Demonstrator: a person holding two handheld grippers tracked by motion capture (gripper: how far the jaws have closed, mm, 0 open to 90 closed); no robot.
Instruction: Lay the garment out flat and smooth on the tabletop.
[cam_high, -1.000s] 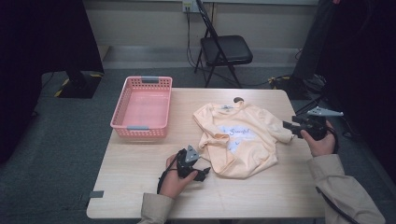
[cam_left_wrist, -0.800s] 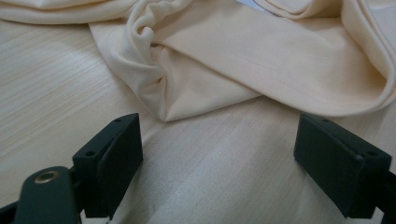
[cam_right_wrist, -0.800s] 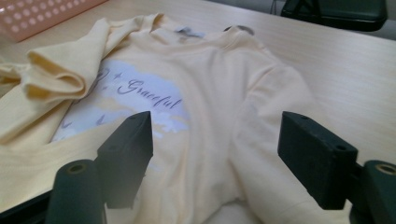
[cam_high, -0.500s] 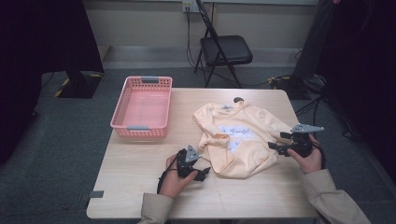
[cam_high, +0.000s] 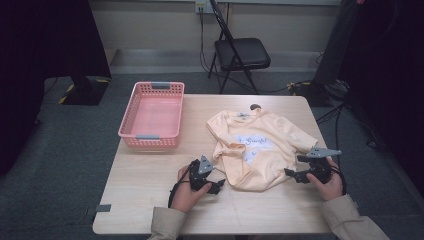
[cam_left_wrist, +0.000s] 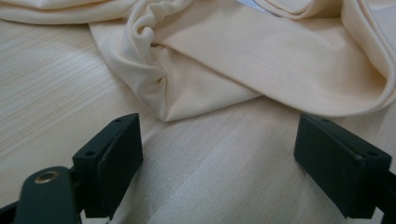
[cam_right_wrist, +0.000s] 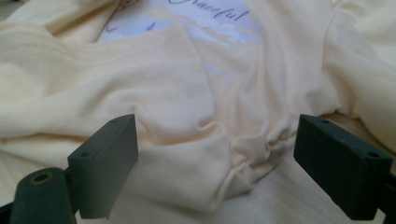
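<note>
A pale yellow T-shirt (cam_high: 260, 150) with a white printed panel lies rumpled on the wooden table (cam_high: 150, 200). My left gripper (cam_high: 218, 186) rests on the table at the shirt's near left corner, open, with a folded corner of the T-shirt (cam_left_wrist: 196, 93) just beyond its jaws. My right gripper (cam_high: 291, 173) is open at the shirt's near right edge. In the right gripper view the bunched hem of the T-shirt (cam_right_wrist: 219, 154) lies between and just ahead of the jaws, with the print farther off.
A pink plastic basket (cam_high: 153, 117) stands on the table's far left part. A black folding chair (cam_high: 240, 55) is on the floor behind the table. Cables run along the floor at the right.
My right gripper has come down from the shirt's right sleeve area toward the near right hem. The left gripper has stayed in place.
</note>
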